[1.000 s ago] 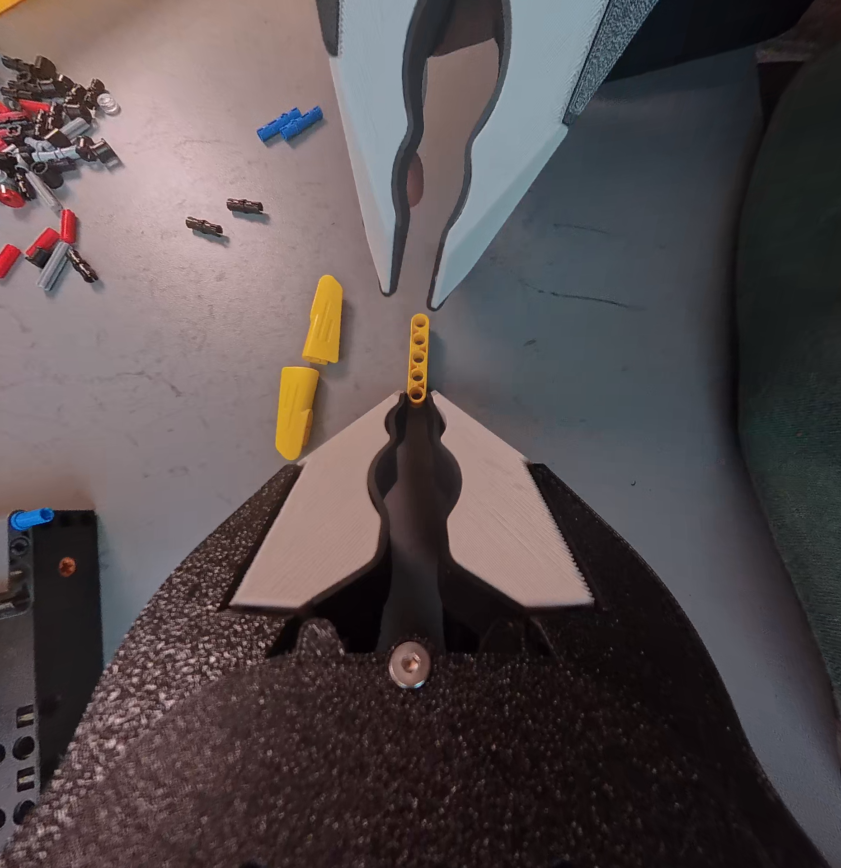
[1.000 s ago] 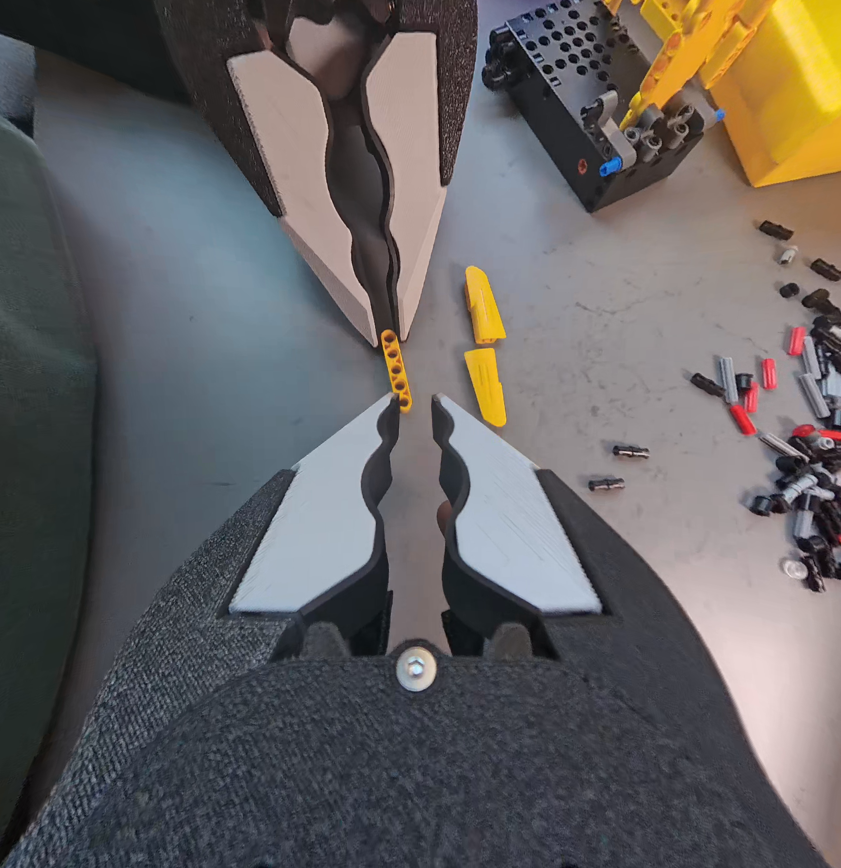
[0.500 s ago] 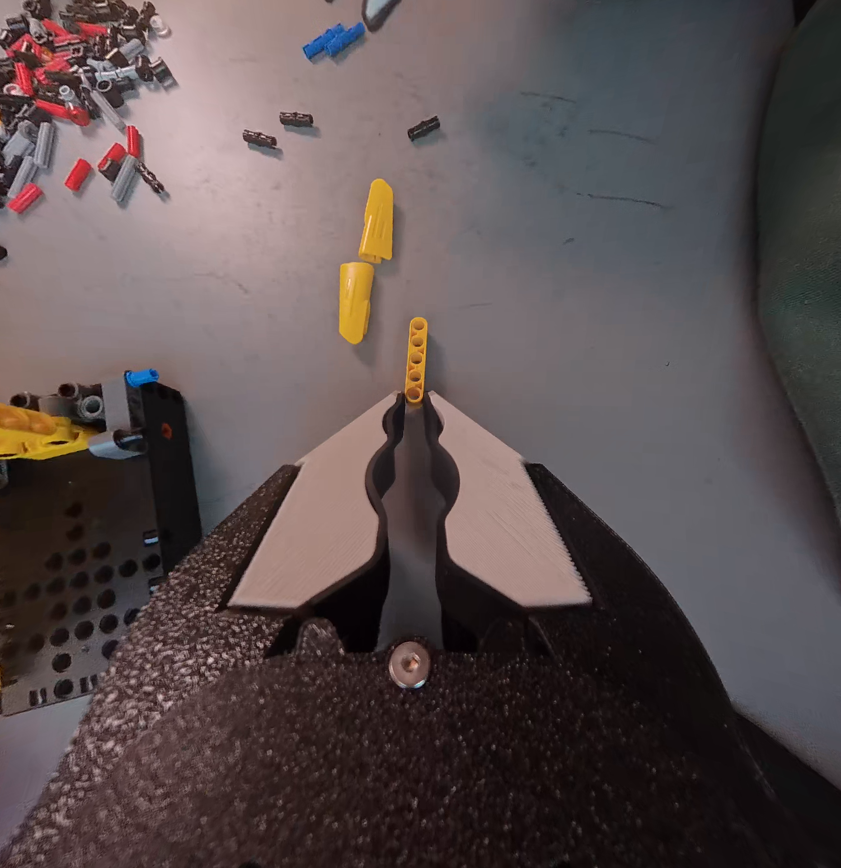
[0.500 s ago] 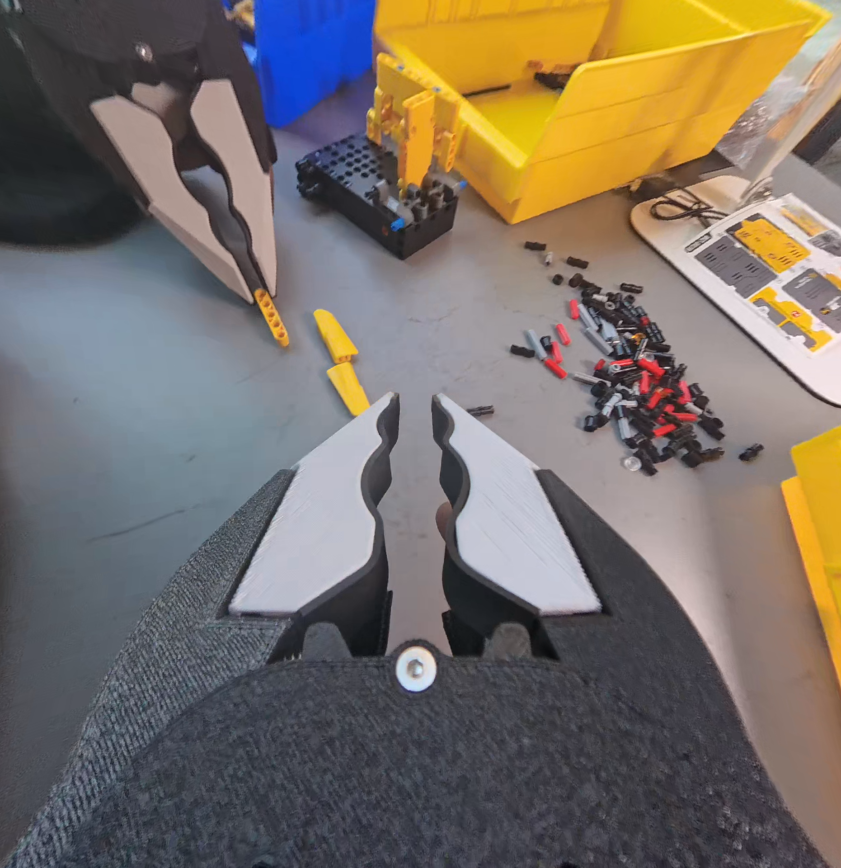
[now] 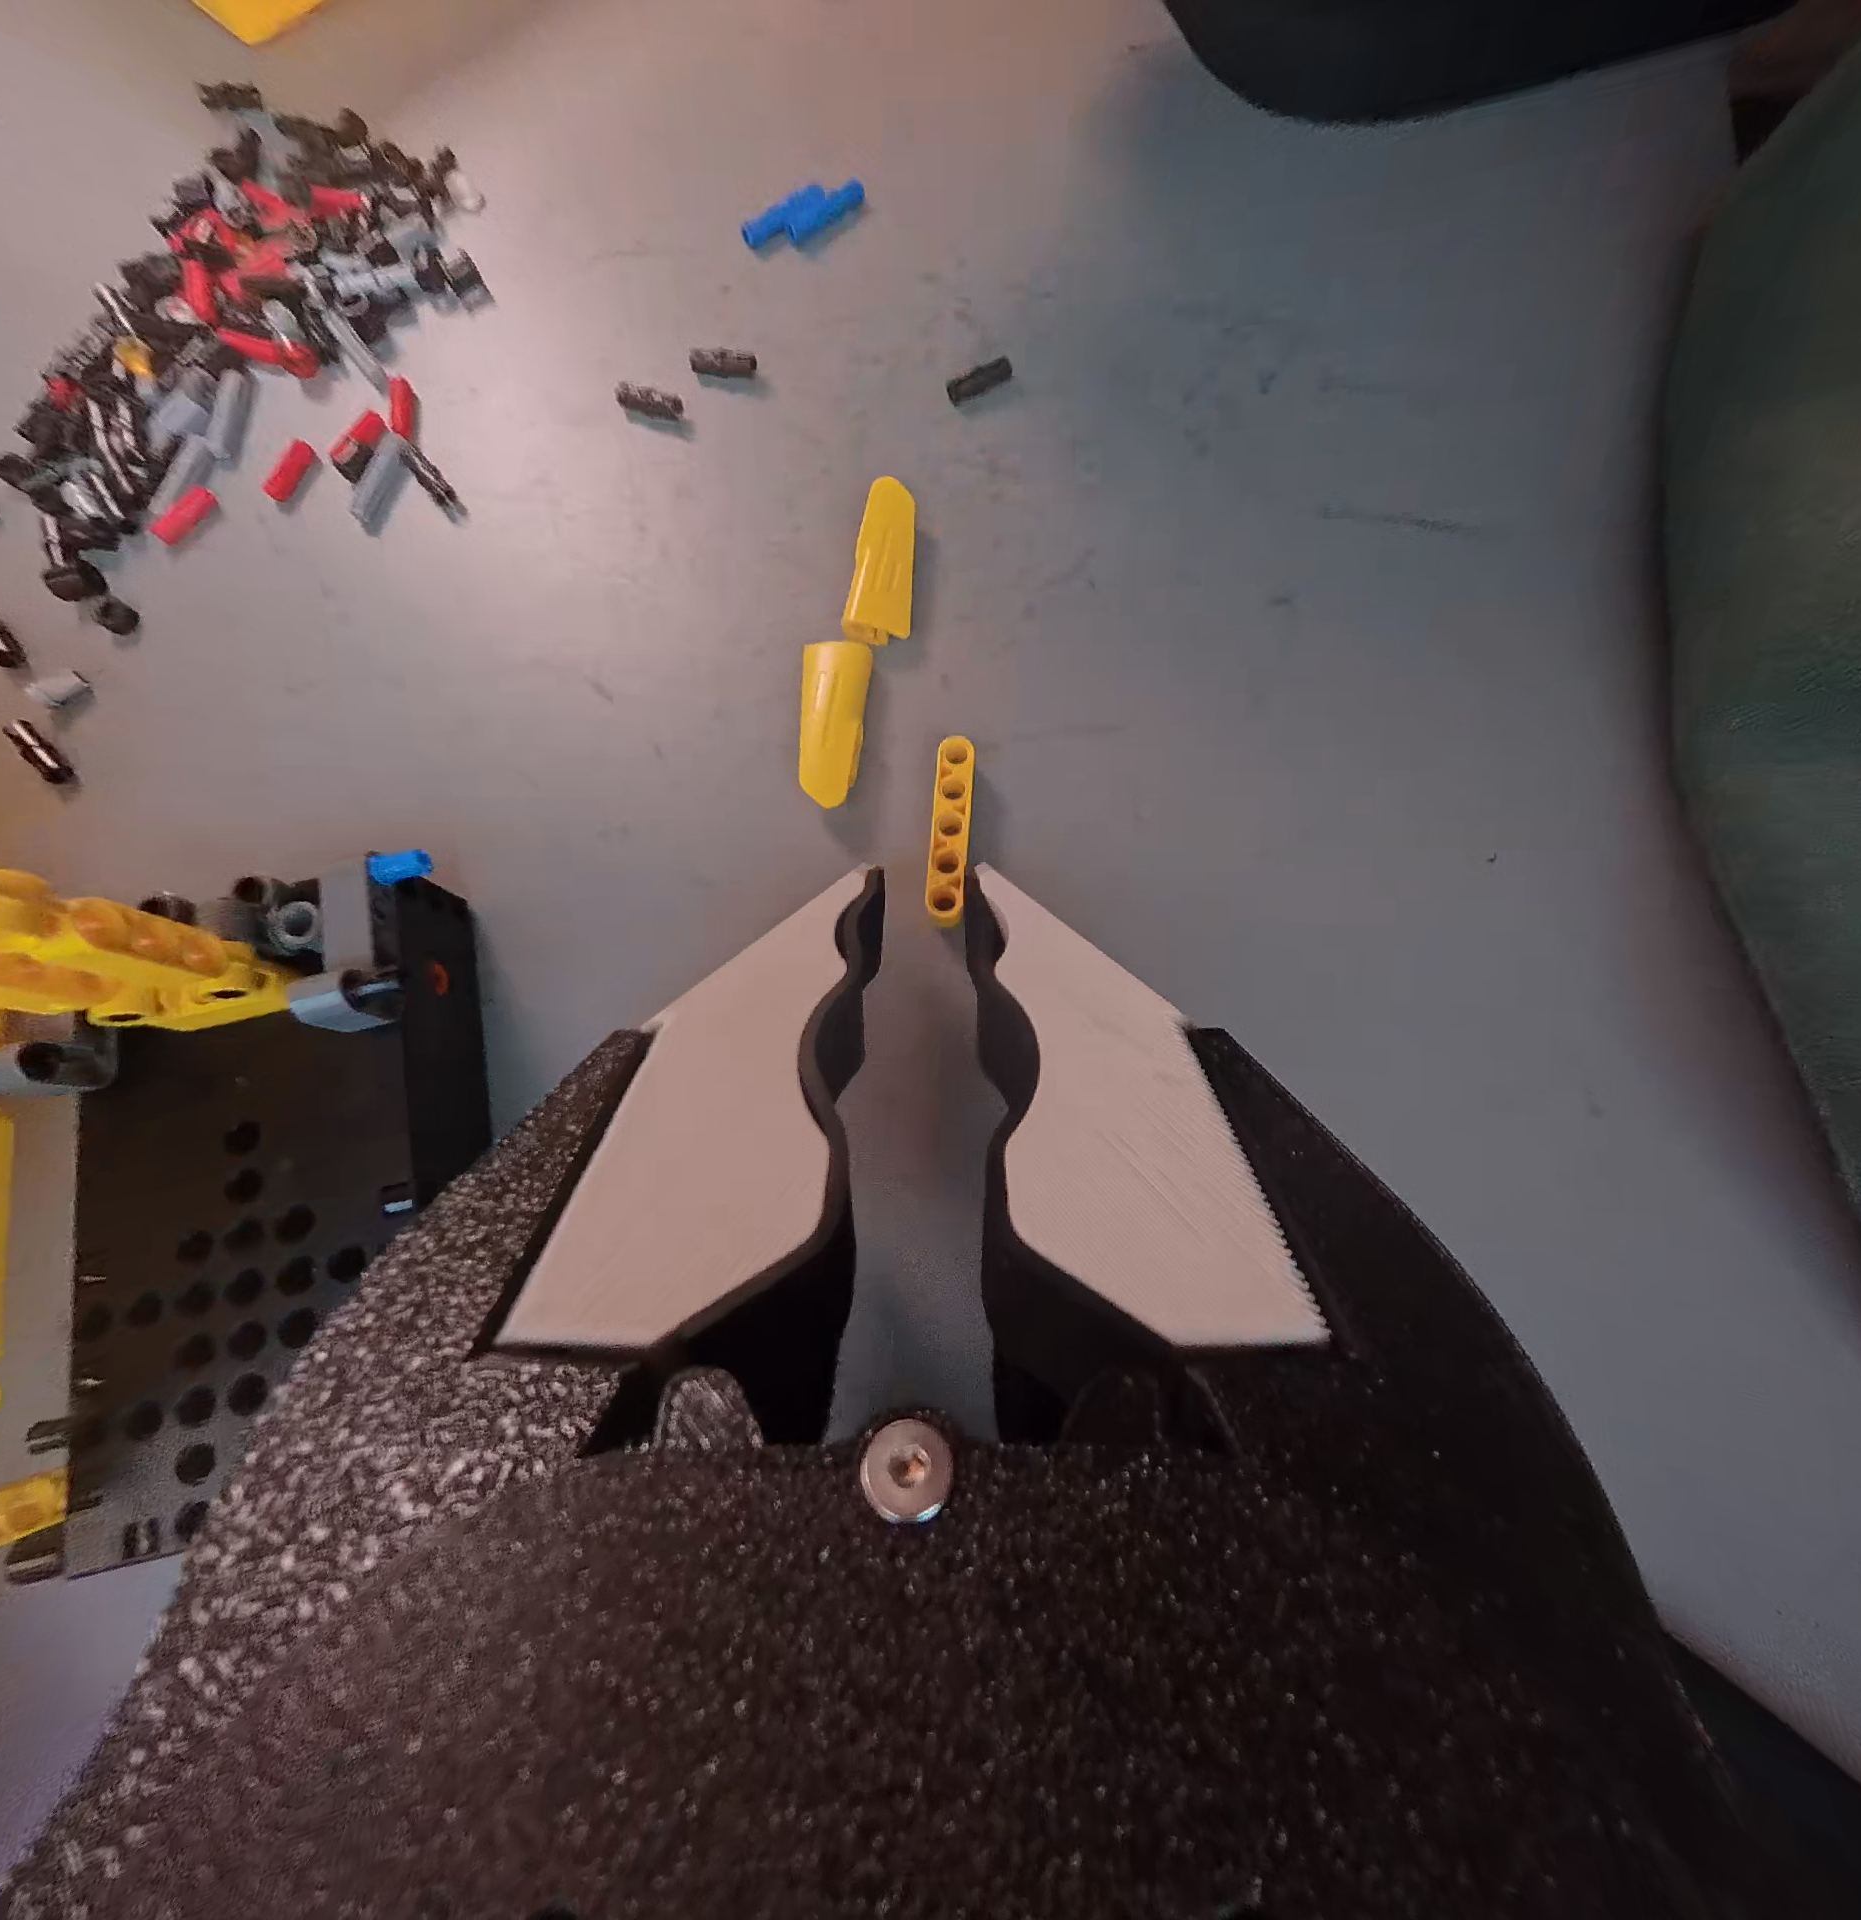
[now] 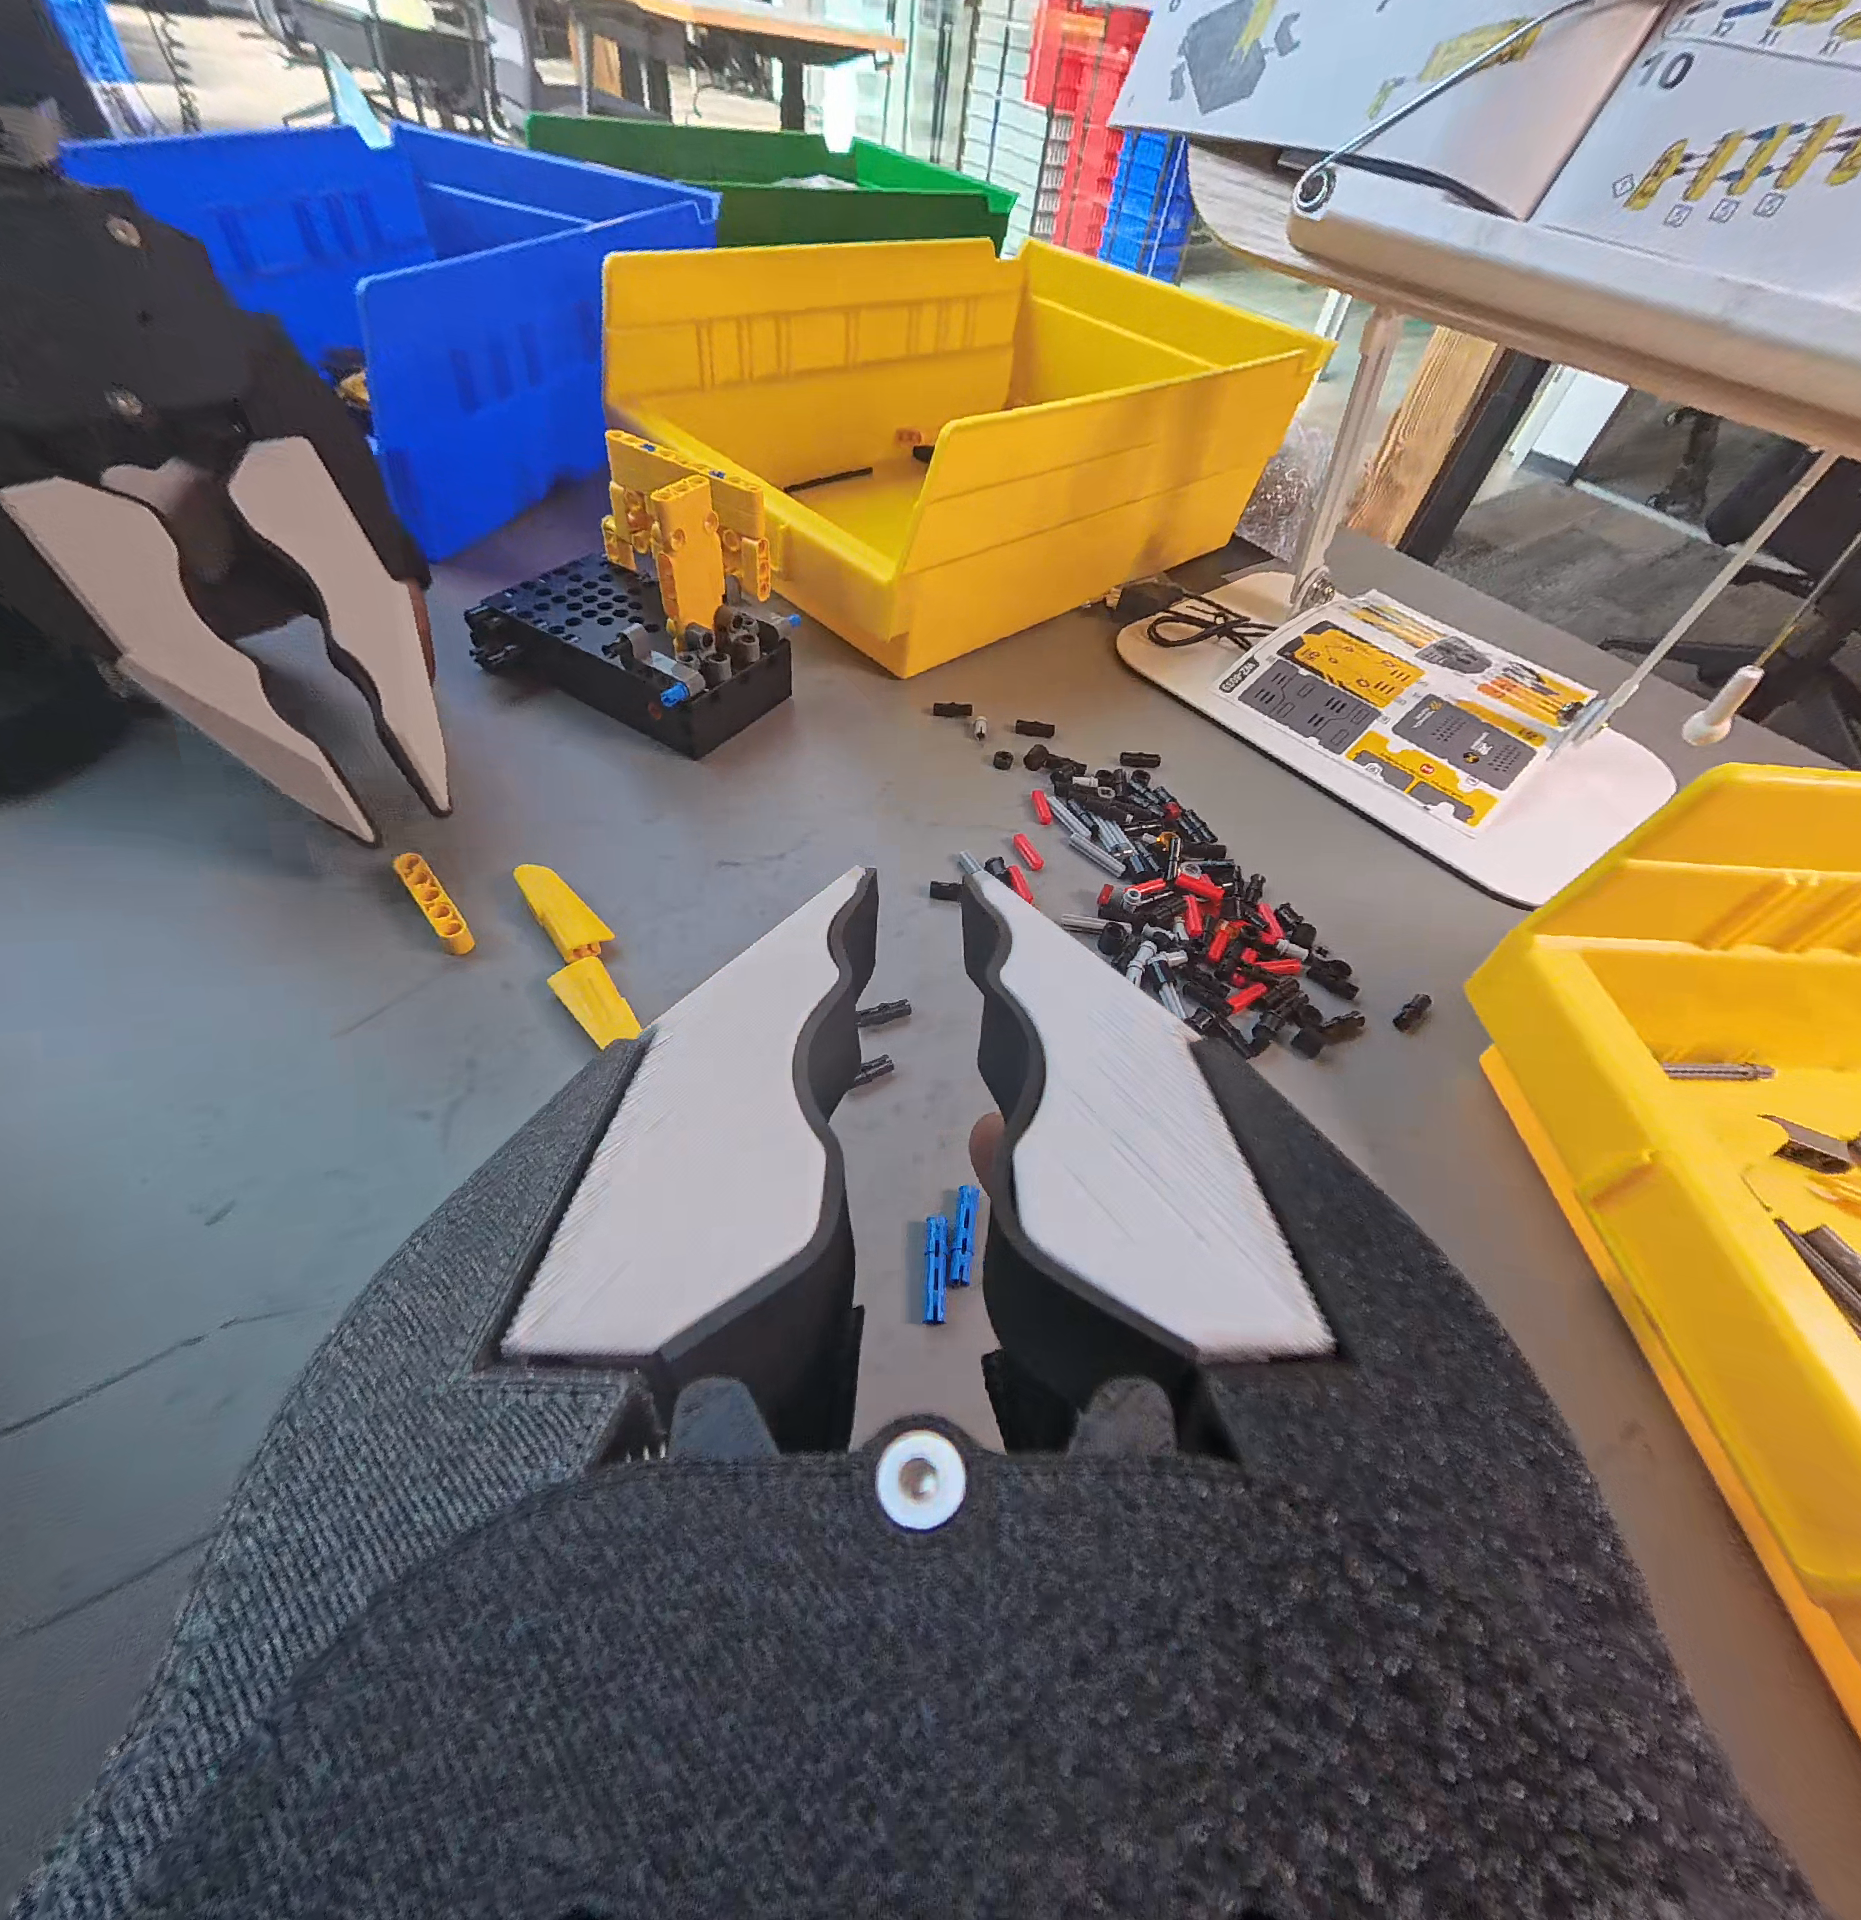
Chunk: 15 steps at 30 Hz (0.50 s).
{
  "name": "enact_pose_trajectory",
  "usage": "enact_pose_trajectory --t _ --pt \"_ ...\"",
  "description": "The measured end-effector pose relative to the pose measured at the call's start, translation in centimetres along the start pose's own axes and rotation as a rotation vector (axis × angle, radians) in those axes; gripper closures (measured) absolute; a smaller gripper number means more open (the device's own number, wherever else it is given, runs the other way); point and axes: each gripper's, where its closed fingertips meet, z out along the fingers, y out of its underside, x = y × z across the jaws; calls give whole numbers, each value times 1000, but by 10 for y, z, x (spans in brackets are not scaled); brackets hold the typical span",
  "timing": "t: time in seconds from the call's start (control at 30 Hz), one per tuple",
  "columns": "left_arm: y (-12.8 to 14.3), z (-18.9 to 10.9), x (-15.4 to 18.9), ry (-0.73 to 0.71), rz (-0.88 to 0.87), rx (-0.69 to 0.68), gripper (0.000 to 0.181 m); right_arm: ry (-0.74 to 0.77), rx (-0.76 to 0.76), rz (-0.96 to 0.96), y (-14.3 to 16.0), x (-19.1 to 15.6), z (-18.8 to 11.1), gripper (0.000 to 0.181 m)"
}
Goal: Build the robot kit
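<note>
Yellow beam (image 5: 951, 831) between parted left gripper (image 5: 924, 883) tips

Yellow five-hole beam (image 5: 951, 831) on the grey table (image 5: 1269, 727), yellow curved panels (image 5: 853, 644) at eleven o'clock of it, red, black and grey pins (image 5: 230, 343), blue pins (image 5: 801, 216), black perforated block (image 5: 230, 1226).
</note>
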Motion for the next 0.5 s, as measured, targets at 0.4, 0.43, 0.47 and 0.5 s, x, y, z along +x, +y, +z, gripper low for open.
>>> enact_pose_trajectory --t 0.4,0.43,0.47,0.5 --pt "-43 -283 -106 -957 -153 626 181 89 84 -1 -12 18 -10 166" --pt "-27 -310 -115 -1034 -203 574 181 93 86 -3 -12 19 -11 167" --pt "-12 -334 -124 -1095 -248 516 181 94 86 -6 -12 19 -11 167" --pt "4 -352 -133 -1129 -286 454 181 97 87 -7 -12 19 -11 168"
